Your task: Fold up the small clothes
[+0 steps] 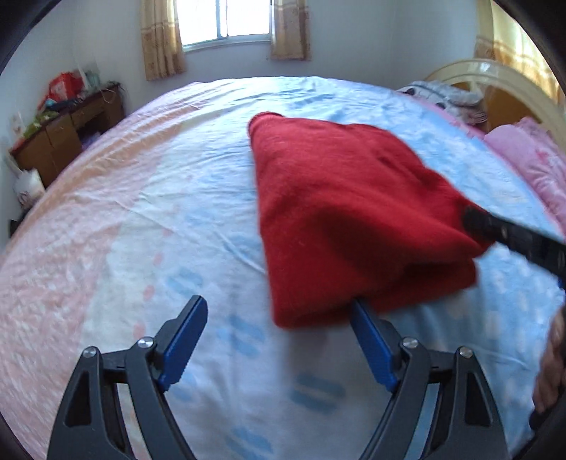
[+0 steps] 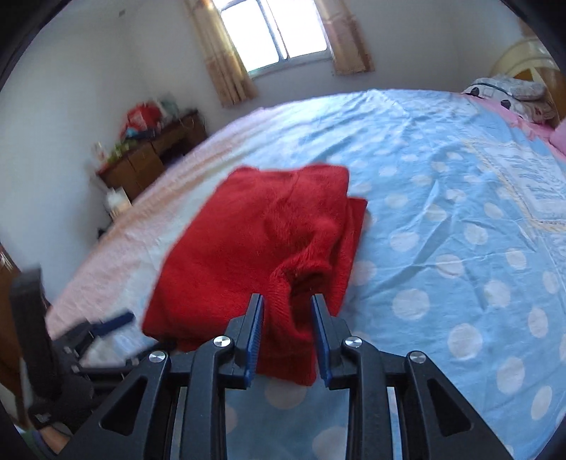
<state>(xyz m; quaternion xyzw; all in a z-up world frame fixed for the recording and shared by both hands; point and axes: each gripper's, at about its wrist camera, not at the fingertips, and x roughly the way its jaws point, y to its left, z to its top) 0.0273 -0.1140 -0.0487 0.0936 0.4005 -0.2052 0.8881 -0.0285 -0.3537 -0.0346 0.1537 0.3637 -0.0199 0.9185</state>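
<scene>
A small red knitted garment (image 1: 346,212) lies folded on the bed; it also shows in the right wrist view (image 2: 254,244). My left gripper (image 1: 279,315) is open, jaws wide apart, at the garment's near edge; its right finger tip is hidden under the cloth. My right gripper (image 2: 287,304) holds a bunched fold of the red garment between its blue pads, jaws a little apart around it. The right gripper shows in the left wrist view as a black bar (image 1: 513,237) at the garment's right side. The left gripper shows blurred at the lower left of the right wrist view (image 2: 106,325).
The bed sheet (image 2: 442,219) is light blue with white dots, pink toward the left (image 1: 70,226). A wooden desk with clutter (image 1: 67,131) stands by the far left wall. Pillows and a pink blanket (image 1: 530,155) lie at the headboard on the right. A window (image 1: 226,21) is behind.
</scene>
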